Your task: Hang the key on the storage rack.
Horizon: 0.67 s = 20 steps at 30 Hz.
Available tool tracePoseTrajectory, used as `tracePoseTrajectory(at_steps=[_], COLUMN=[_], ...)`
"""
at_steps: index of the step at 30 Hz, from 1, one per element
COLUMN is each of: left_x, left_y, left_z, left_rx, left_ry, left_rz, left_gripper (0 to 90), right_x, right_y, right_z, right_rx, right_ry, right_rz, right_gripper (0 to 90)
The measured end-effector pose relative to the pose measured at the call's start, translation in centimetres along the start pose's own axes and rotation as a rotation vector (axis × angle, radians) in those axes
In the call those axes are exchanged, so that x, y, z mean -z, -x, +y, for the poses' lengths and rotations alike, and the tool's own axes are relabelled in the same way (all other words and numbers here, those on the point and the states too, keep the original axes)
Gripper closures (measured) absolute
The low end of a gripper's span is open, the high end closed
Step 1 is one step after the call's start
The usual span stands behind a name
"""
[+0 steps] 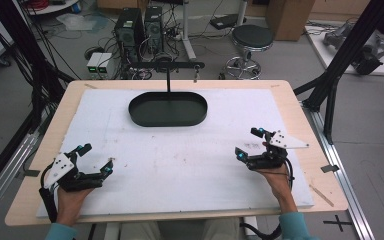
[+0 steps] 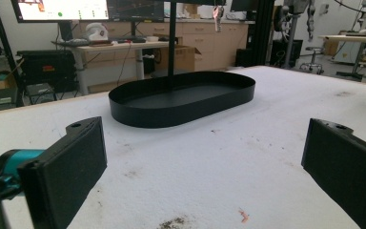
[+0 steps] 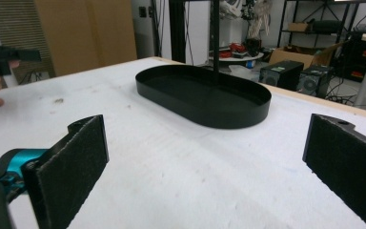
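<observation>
The left gripper [image 1: 96,157] rests low over the white mat [image 1: 180,165], jaws spread wide, holding nothing. One black oval tray [image 1: 168,109], shallow and empty, sits at the mat's far middle, well apart from both grippers. The right gripper [image 1: 248,142] also gapes wide, empty.

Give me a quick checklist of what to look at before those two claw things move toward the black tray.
1. Left gripper open, nothing between its jaws: ok.
2. Right gripper open, nothing held: ok.
3. Black oval tray holds nothing: ok.
4. White mat between grippers and tray free of obstacles, only small stains: ok.
5. Thin black post rising at the tray's far side, firmly fixed: cannot tell.
</observation>
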State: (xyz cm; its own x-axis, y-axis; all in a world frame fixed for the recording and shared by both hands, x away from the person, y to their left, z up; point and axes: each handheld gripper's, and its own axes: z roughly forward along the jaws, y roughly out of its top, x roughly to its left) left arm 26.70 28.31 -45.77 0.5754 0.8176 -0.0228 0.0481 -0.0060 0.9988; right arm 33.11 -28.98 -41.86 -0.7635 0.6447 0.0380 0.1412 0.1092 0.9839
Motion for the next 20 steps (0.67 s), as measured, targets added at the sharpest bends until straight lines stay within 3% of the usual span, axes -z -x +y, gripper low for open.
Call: tracePoseTrajectory(at_steps=[2,6,9,20], left_x=[0.0,0.0,0.0,0.1], left_y=[0.0,0.0,0.1,0.1], left_z=[0.0,0.0,0.0,0.0], left_rx=[-0.004,-0.001,-0.007,-0.008], left_ry=[0.003,0.003,0.003,0.007], left_rz=[-0.001,0.0,0.003,-0.001], left_gripper=[1.7,1.7,1.7,1.7], right_x=[0.2,1.0,1.2,1.4], right_y=[0.2,0.5,0.4,0.0], right_z=[-0.8,-3.0,-3.1,-3.2], right_rx=[0.001,-0.032,-0.027,0.025], right_ry=[-0.023,-0.002,0.026,0.042], right_rz=[0.001,-0.009,-0.011,-0.003], right_gripper=[0.5,0.6,0.6,0.6])
